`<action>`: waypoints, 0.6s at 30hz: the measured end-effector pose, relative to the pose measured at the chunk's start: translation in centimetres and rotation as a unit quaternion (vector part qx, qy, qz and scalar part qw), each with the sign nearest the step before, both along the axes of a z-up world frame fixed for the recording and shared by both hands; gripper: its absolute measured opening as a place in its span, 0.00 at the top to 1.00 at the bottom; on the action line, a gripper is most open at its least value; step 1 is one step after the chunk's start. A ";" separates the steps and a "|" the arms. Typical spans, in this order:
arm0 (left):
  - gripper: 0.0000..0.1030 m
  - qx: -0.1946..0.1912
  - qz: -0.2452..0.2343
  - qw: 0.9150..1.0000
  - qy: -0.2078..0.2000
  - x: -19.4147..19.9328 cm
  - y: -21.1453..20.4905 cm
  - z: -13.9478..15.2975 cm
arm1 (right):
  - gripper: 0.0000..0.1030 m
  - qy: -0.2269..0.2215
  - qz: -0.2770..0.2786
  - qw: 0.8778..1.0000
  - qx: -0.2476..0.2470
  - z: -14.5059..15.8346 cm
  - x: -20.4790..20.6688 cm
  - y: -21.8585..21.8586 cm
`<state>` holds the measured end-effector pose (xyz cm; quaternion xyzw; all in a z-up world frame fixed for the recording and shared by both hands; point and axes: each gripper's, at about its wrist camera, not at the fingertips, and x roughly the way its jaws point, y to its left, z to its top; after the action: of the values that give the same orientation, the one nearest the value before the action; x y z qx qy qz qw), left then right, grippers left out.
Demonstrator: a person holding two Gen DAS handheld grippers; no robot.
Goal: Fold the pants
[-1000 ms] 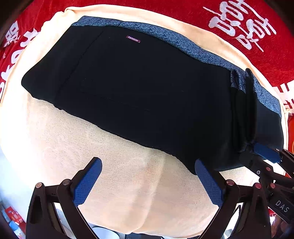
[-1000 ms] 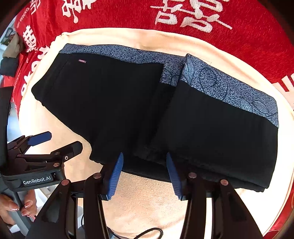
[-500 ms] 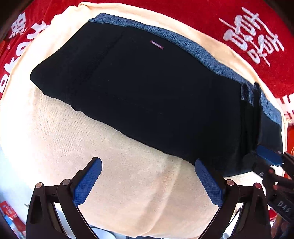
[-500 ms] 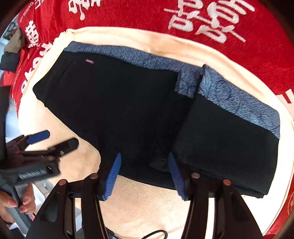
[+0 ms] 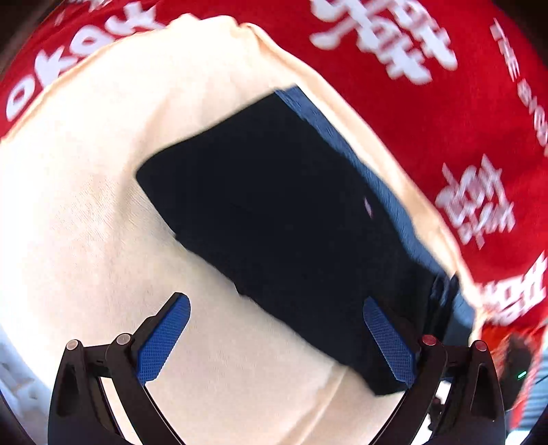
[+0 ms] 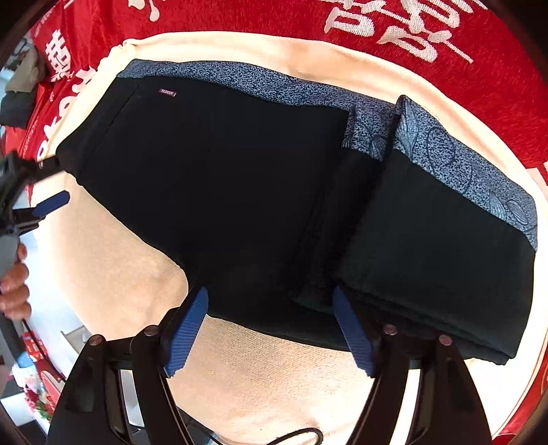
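1. the black pants lay on the cream towel, which covered a red printed cloth. their right end was already folded over into a thick stack, with the blue patterned waistband running along the far edge.
2. over the last 1 second the left gripper swung away to the left: the pants, which had filled its view, now sat off toward the right of a motion-blurred frame. its fingers were spread wide and held nothing, above bare towel at the near edge of the pants.
3. from the right wrist view, the left gripper showed at the far left edge, near the pants' unfolded left end.
4. the right gripper had barely shifted. its fingers were spread, straddling the near edge of the fabric where the folded stack met the single layer, pinching nothing.
5. my reading: 1 fold was done and released, and the left gripper was repositioning toward the unfolded left end, probably to bring it over the stack.
6. the risk was that the loose stack would slide open if dragged.
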<state>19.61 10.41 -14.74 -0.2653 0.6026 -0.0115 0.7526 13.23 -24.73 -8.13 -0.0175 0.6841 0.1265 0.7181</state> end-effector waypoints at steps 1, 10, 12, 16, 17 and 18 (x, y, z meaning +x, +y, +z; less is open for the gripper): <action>0.01 -0.022 0.013 1.000 0.001 0.2 1.0 -0.4 | 0.23 -0.001 0.003 1.000 -0.002 -0.1 0.0 0.2; 0.01 -0.109 0.035 0.993 -0.029 0.0 1.6 -1.5 | 0.21 -0.005 0.009 1.000 -0.011 -1.0 -0.9 2.1; 0.01 -0.112 0.034 0.992 -0.040 0.2 0.7 -1.8 | 0.21 -0.004 0.007 1.000 -0.009 -1.1 -0.7 2.0; 0.01 -0.119 0.048 0.990 -0.055 1.3 0.8 -2.5 | 0.21 -0.003 0.009 1.000 -0.004 -1.2 -0.7 1.8; 0.01 -0.124 0.054 0.989 -0.056 1.6 0.7 -2.5 | 0.21 -0.002 0.010 1.000 -0.003 -1.1 -0.5 1.5; 0.01 -0.133 0.059 0.988 -0.057 1.9 0.6 -2.4 | 0.21 -0.002 0.010 1.000 -0.002 -1.1 -0.4 1.4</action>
<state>21.47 11.05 -17.18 -0.3973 0.5348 -0.0625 0.7432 12.79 -23.33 -9.20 -0.0259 0.6826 0.1318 0.7183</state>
